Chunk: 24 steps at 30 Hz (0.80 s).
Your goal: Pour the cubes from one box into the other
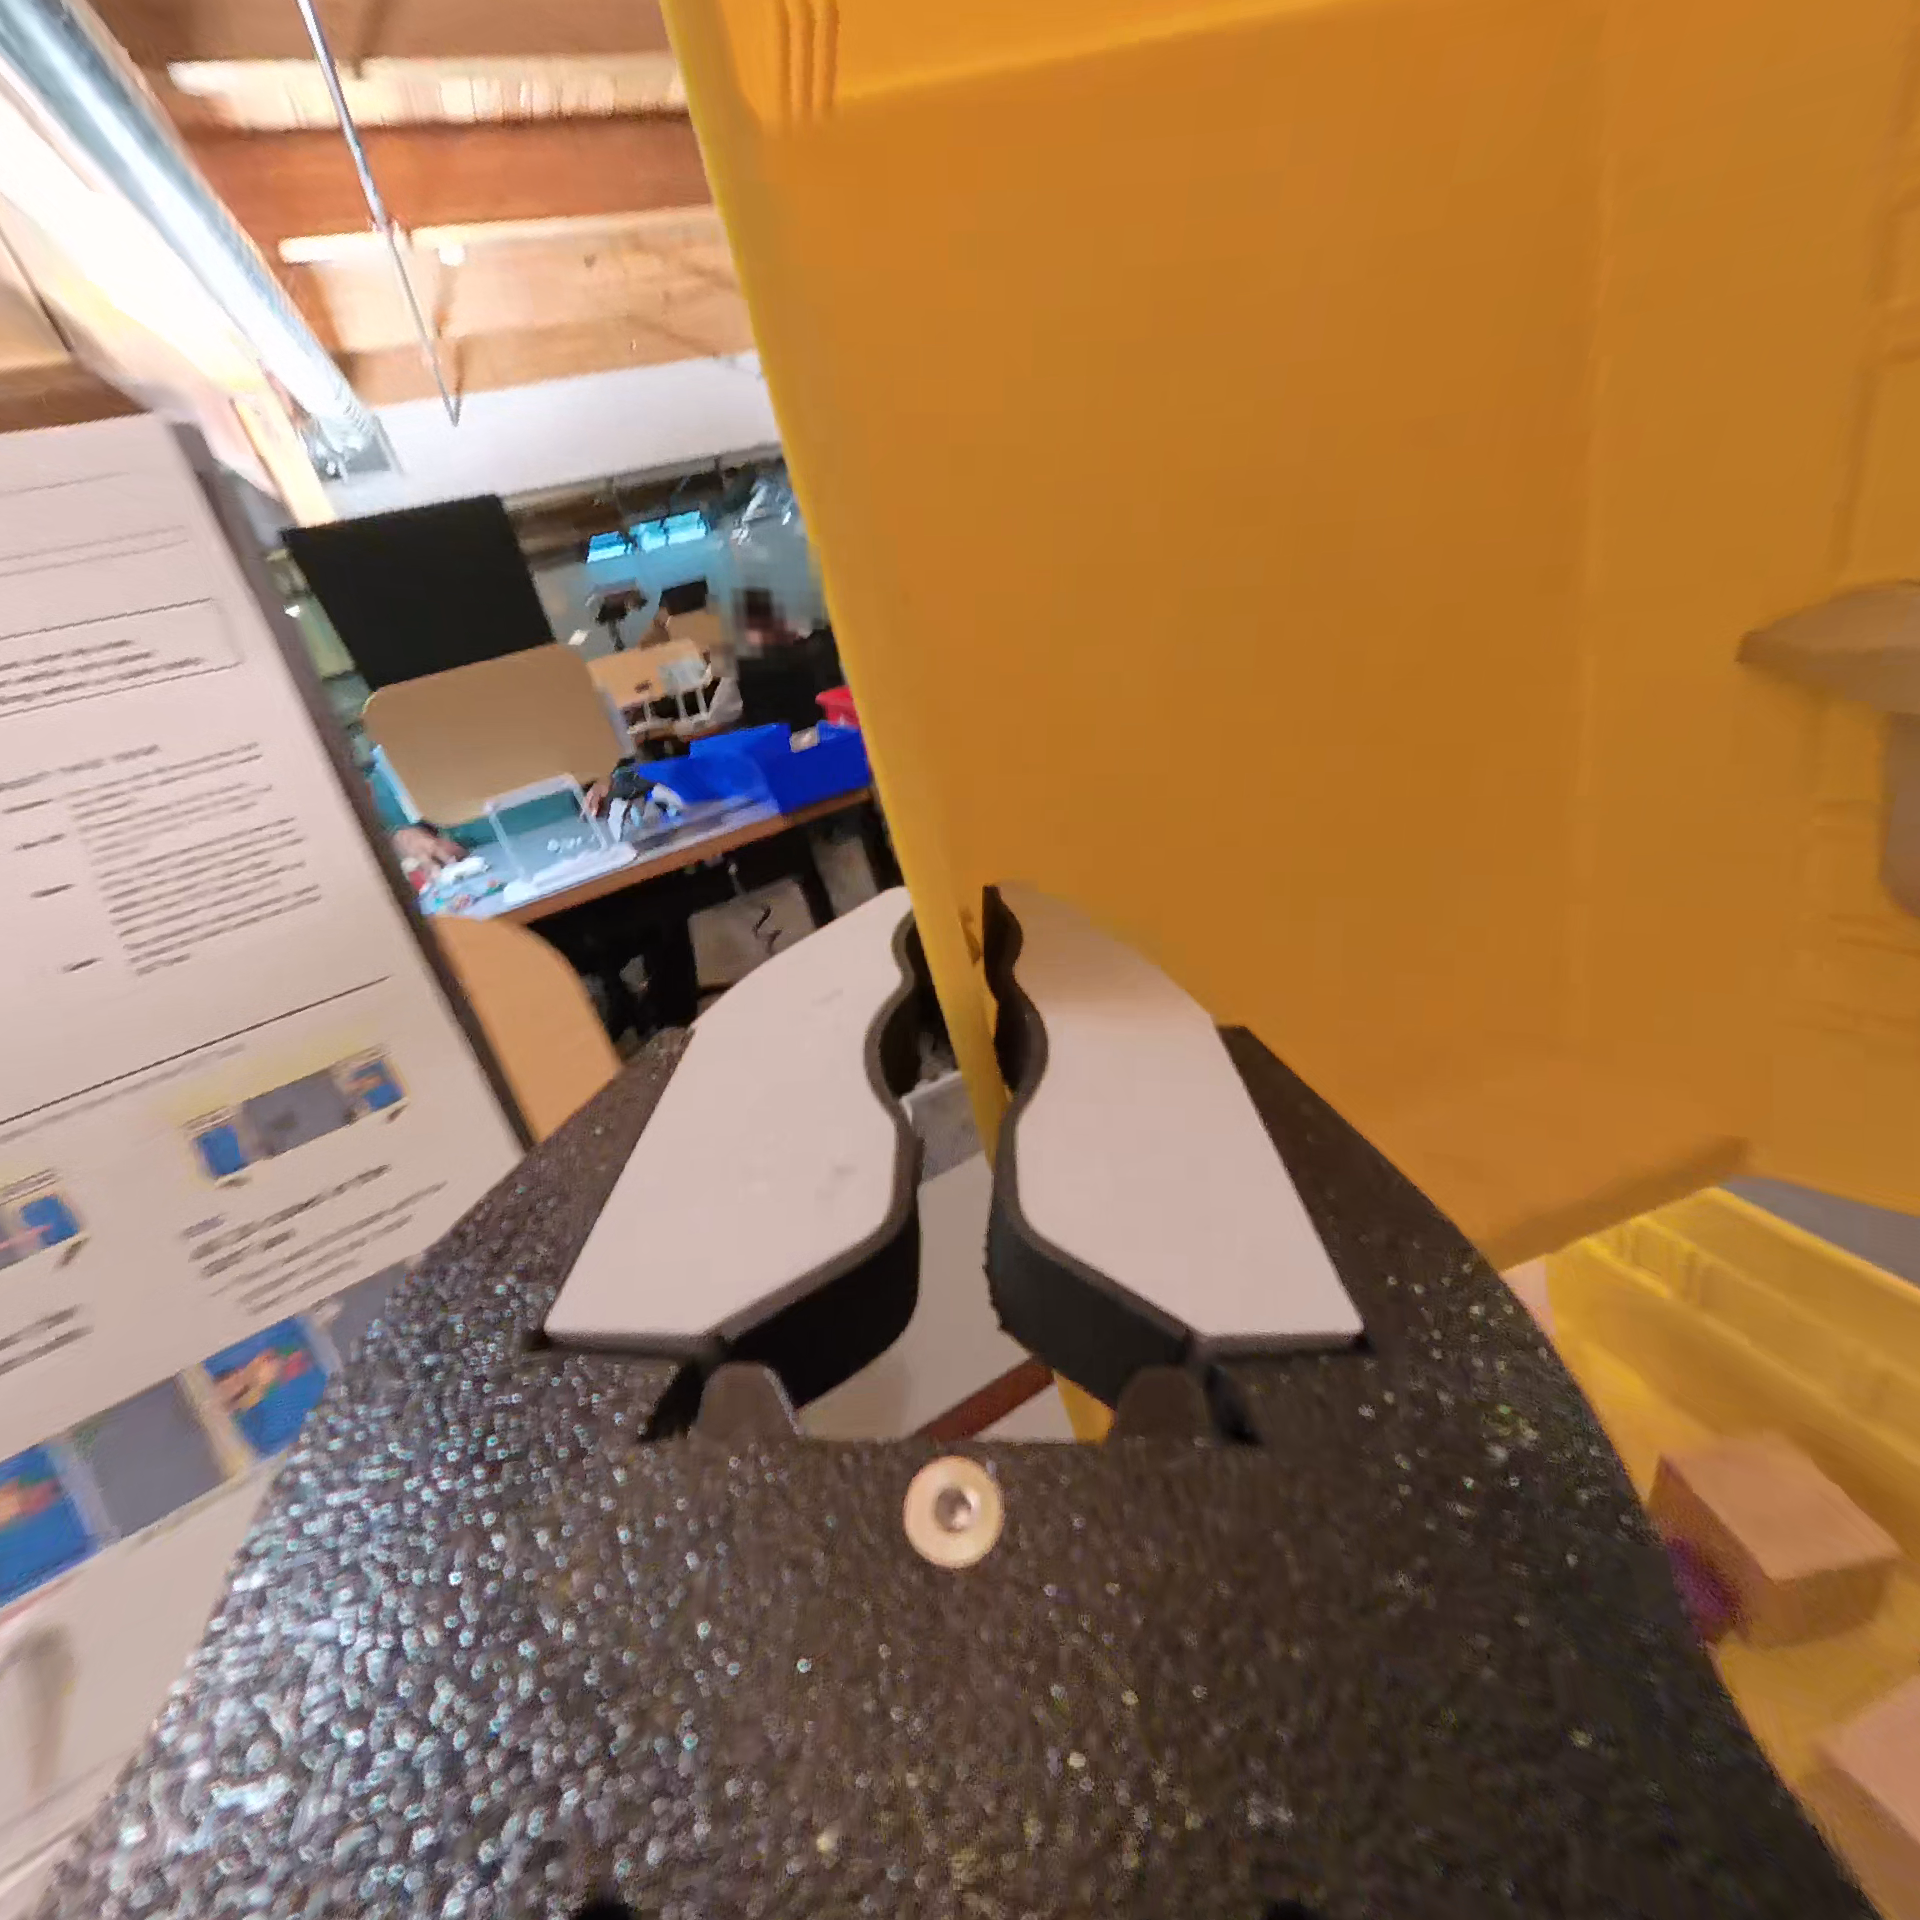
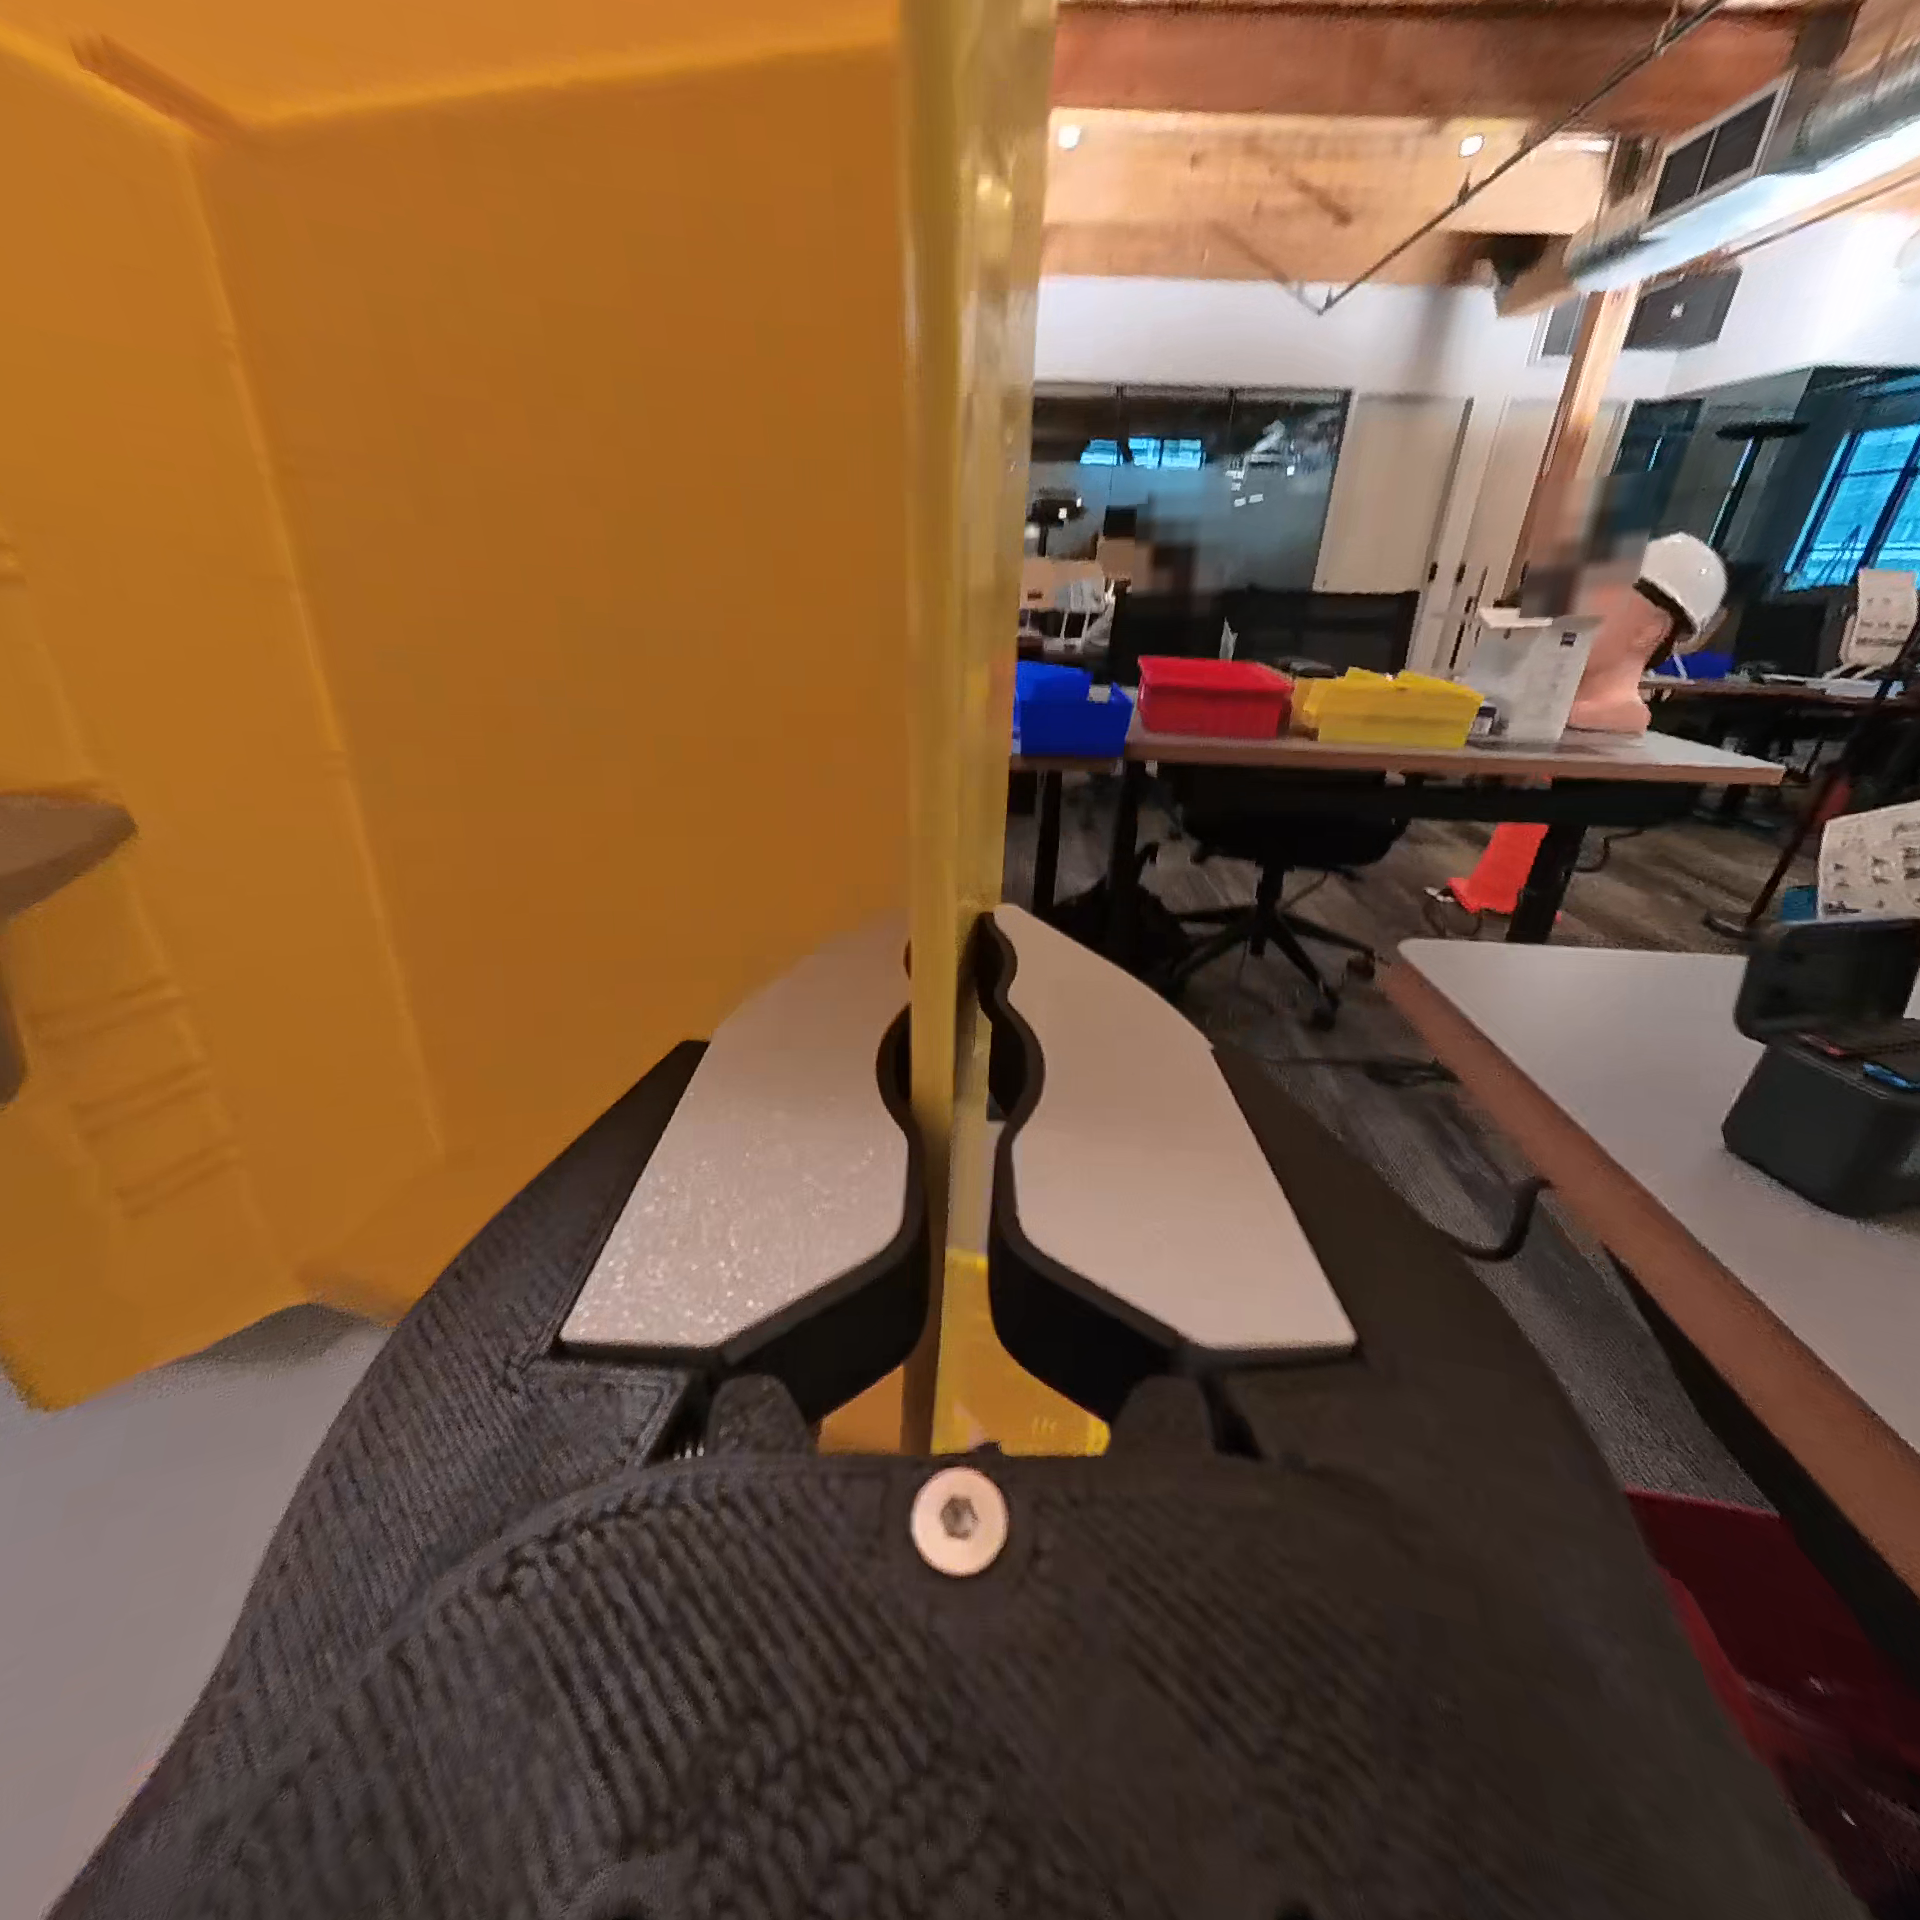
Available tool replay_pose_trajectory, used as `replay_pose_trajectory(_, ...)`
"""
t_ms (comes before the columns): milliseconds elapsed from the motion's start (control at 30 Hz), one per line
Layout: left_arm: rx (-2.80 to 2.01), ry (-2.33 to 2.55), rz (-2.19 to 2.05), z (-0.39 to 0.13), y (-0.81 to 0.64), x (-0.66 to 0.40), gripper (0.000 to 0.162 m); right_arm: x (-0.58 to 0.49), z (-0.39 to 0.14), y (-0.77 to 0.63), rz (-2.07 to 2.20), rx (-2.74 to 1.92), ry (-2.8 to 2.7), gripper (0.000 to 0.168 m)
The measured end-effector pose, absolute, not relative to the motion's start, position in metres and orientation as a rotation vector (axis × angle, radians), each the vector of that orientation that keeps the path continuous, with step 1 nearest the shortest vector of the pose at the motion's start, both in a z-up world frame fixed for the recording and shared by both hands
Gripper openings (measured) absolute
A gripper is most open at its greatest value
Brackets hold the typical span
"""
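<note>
Left gripper (image 1: 951, 940) jaws clamped on wall of tipped yellow box (image 1: 1299, 623); right gripper (image 2: 951, 956) likewise pinching opposite wall of box (image 2: 520, 623), which fills frame centre. Lower right, left view: wooden cubes (image 1: 1766, 1538) blurred, in second yellow box (image 1: 1714, 1320), cut off. Beyond: poster (image 1: 156, 935), bins on far table (image 2: 1403, 753).

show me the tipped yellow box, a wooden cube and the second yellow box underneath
tipped yellow box (image 1: 1299, 623), left wrist view, on its broad inner wall
wooden cube (image 1: 1766, 1532), left wrist view, on its top face
second yellow box (image 1: 1714, 1320), left wrist view, on its ribbed rim
</note>
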<state>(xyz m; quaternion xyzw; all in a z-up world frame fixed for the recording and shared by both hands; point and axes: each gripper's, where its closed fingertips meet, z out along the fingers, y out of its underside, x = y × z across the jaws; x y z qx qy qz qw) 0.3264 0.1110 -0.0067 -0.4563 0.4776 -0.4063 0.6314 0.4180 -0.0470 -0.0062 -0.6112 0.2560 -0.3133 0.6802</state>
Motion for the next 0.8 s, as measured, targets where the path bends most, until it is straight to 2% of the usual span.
replay_pose_trajectory(367, -1.407, 1.053, -0.652, -0.028, 0.248, 0.159, 0.005, 0.276, -0.032, 0.112, -0.535, -1.619, 0.532, 0.005)
replay_pose_trajectory(600, -1.66, 0.956, -0.441, -0.067, 0.371, 0.0, 0.005, 0.14, -0.072, 0.263, -0.243, -1.777, 0.367, 0.011)
replay_pose_trajectory(800, -1.899, 0.949, -0.265, -0.103, 0.465, -0.096, 0.005, 0.054, -0.128, 0.373, 0.05, -1.932, 0.415, 0.014)
